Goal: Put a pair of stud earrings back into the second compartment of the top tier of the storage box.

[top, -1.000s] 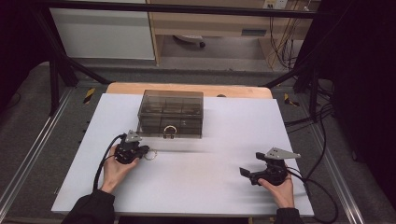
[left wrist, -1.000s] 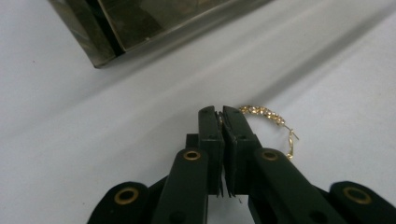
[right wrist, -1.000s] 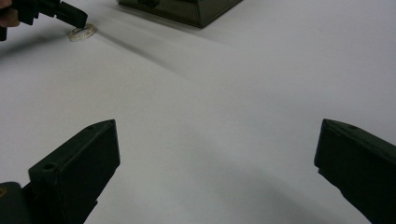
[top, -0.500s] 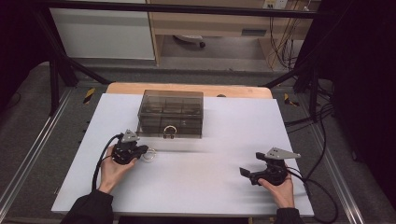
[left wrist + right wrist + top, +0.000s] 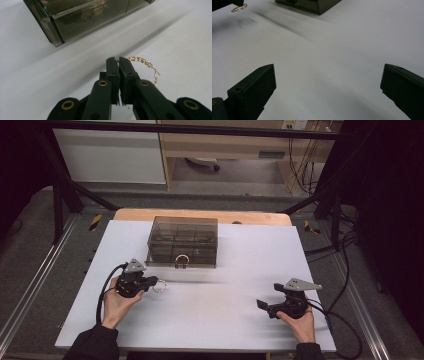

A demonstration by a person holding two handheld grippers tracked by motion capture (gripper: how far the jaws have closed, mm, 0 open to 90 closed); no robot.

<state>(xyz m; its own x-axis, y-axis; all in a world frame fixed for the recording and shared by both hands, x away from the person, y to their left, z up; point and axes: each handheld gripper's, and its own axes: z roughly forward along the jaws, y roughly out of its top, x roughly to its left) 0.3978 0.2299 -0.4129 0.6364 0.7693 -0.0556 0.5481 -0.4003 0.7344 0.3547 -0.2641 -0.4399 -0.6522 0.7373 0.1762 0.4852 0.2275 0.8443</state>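
In the lower left of the high view, the left gripper [image 5: 150, 282] is clenched on a thin gold hoop earring [image 5: 160, 285], which juts out to the right of its tips. The left gripper view makes the grip plain: the two black jaws meet with no gap, pinching one end of the glittering gold hoop [image 5: 143, 65], whose free arc curls away toward the right of the frame over the white tabletop [image 5: 50, 75]. The smoked, translucent plastic organiser box with divided compartments [image 5: 183, 241] sits just above the centre of the high view, near the gripper but apart from it; a second gold hoop [image 5: 182, 260] rests at its front wall. In the lower right, the right gripper [image 5: 264, 306] rests with its jaws spread wide and nothing between them (its own view shows bare table there).

The step in hand looks like the carry: earring picked, not yet stowed. The next move calls for bringing the hoop up over the box and lining it with one compartment before releasing.
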